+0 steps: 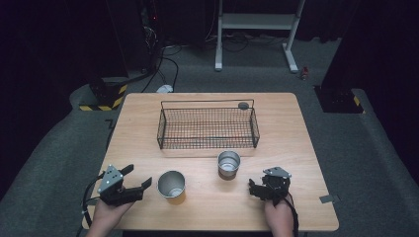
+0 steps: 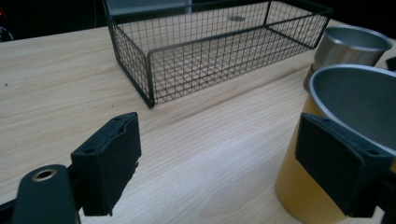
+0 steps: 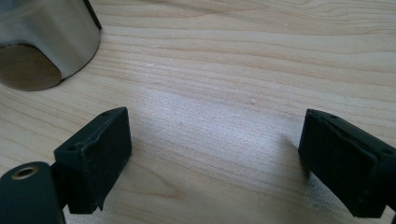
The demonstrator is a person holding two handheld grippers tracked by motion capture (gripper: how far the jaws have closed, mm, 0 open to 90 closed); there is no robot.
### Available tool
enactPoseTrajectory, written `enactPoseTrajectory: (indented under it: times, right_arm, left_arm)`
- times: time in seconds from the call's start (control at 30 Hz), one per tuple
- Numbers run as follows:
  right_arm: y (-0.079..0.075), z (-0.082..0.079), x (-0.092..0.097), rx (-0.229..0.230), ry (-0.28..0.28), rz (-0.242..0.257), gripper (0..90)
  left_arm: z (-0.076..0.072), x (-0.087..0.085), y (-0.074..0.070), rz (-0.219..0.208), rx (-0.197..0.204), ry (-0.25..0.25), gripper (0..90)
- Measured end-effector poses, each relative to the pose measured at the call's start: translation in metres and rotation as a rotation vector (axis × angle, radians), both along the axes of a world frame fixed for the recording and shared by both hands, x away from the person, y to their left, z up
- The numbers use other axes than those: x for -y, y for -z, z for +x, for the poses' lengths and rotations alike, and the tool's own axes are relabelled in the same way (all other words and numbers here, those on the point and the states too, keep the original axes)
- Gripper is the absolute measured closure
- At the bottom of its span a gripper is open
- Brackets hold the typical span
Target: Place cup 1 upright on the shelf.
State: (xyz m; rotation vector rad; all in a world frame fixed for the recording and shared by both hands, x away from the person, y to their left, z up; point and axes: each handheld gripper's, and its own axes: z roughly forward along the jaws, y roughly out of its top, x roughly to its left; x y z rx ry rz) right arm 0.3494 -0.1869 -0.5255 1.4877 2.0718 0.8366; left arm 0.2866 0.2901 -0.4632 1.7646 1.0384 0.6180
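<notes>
A metal cup with a gold-coloured outside (image 1: pixel 171 184) (image 2: pixel 355 93) stands upright near the table's front. A plain silver cup (image 1: pixel 229 163) (image 2: pixel 352 44) (image 3: pixel 42 37) stands behind it to the right. My left gripper (image 1: pixel 138 176) (image 2: pixel 224 163) hovers just left of the gold cup, open, with only bare wood between its pads. In its own view the right pad (image 2: pixel 341 168) overlaps the cup's side; I cannot tell if they touch. My right gripper (image 1: pixel 258 186) (image 3: pixel 219 158) is open over bare wood, right of the silver cup.
A black wire basket (image 1: pixel 159 131) (image 2: pixel 149 70) sits behind the cups at mid-table, with a small grey round piece (image 1: pixel 243 105) at its far right corner. The wooden table (image 1: pixel 296 148) ends close behind my hands. A white stand (image 1: pixel 291 49) is on the floor beyond.
</notes>
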Motion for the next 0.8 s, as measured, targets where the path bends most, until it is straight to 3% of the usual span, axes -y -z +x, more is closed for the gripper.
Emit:
enactPoseTrajectory:
  times: [0.23, 0.53, 0.63, 0.7, 0.77, 0.8]
  right_arm:
    - [0.0, 0.0, 0.0, 0.0, -0.004, 0.0, 9.4]
    - [0.0, 0.0, 0.0, 0.0, -0.004, 0.0, 9.4]
    - [0.0, 0.0, 0.0, 0.001, -0.005, -0.001, 9.4]
    - [0.0, 0.001, 0.0, 0.003, -0.006, -0.001, 9.4]
    - [0.0, 0.003, -0.001, 0.001, -0.023, 0.002, 9.5]
    - [0.0, 0.003, -0.001, 0.001, -0.023, 0.002, 9.5]
  left_arm:
    - [-0.004, 0.001, -0.01, -0.015, 0.024, 0.005, 14.8]
    - [-0.003, 0.006, -0.014, -0.044, 0.026, 0.018, 14.7]
    - [-0.003, 0.01, -0.017, -0.016, 0.035, 0.028, 14.4]
    - [-0.003, 0.01, -0.018, -0.027, 0.04, 0.035, 14.3]
    - [-0.002, 0.01, -0.023, -0.029, 0.021, 0.056, 12.3]
    - [-0.002, 0.008, -0.026, -0.06, 0.004, 0.069, 12.3]
